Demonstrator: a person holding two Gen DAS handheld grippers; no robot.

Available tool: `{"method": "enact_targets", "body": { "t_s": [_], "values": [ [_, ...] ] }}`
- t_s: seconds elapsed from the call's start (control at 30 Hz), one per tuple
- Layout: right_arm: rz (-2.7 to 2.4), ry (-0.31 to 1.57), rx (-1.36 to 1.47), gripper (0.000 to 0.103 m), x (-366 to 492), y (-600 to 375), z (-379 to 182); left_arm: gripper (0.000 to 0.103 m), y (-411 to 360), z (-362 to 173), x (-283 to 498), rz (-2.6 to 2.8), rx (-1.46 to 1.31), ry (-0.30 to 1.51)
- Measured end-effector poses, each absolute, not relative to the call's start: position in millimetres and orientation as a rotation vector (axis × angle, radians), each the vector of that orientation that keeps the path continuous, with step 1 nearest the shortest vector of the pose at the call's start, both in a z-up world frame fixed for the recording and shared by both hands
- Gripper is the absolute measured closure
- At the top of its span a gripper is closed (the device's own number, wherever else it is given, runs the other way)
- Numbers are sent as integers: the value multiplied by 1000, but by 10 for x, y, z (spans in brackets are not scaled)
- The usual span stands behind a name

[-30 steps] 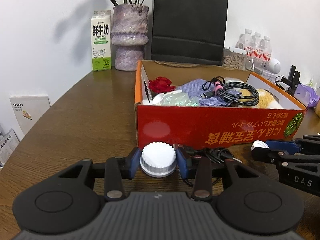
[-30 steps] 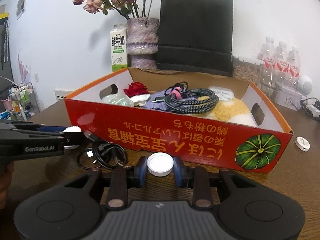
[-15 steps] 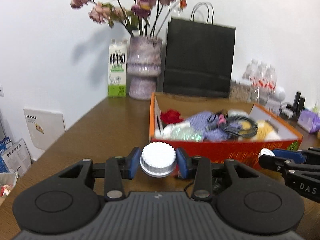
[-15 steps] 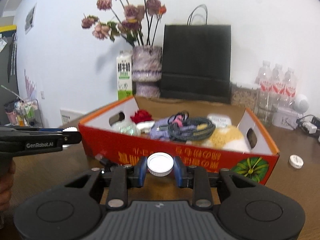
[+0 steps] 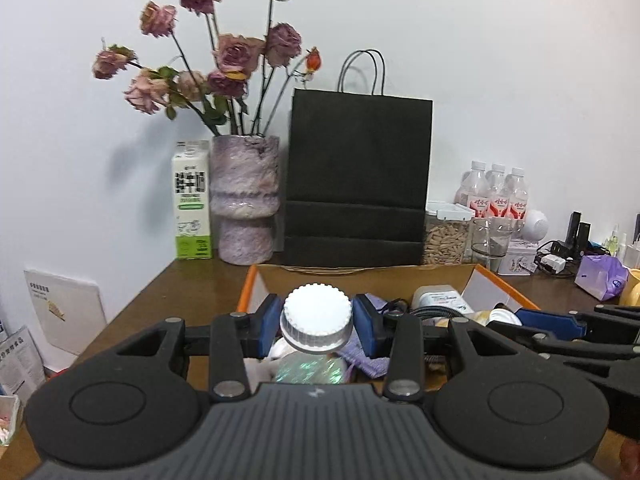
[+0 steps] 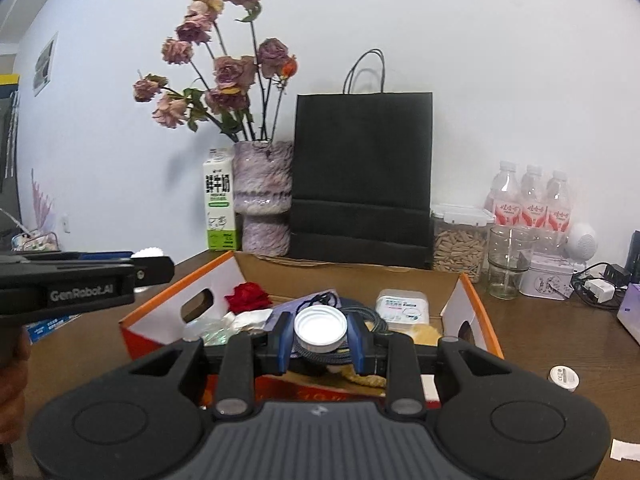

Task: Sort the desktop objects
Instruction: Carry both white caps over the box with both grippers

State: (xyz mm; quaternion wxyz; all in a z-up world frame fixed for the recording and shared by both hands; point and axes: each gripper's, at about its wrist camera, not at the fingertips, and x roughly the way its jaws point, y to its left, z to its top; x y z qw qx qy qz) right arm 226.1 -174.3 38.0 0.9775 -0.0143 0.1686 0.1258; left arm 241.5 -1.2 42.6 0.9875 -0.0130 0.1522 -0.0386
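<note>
Brown table [image 6: 540, 320], one orange box [image 6: 476, 312], two grippers each clamping one white cap

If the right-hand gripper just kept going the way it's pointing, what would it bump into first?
Probably the coiled braided cable lying in the orange cardboard box, just beyond the white cap that the right gripper holds; depth is hard to judge.

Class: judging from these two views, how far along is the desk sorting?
Done: cable, red flower and more lie in the orange box. In hand: left tool grips a ribbed cap, right tool a smaller cap. Left: a small lid on the table.
</note>
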Motion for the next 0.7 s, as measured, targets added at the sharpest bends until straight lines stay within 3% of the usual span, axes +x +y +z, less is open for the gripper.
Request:
{"method": "enact_targets", "body": {
  "t_s": [0.7],
  "values": [
    [226, 432, 32, 76, 2654, -1942, -47, 62, -155, -29, 2799, -86, -3, 400]
  ]
}}
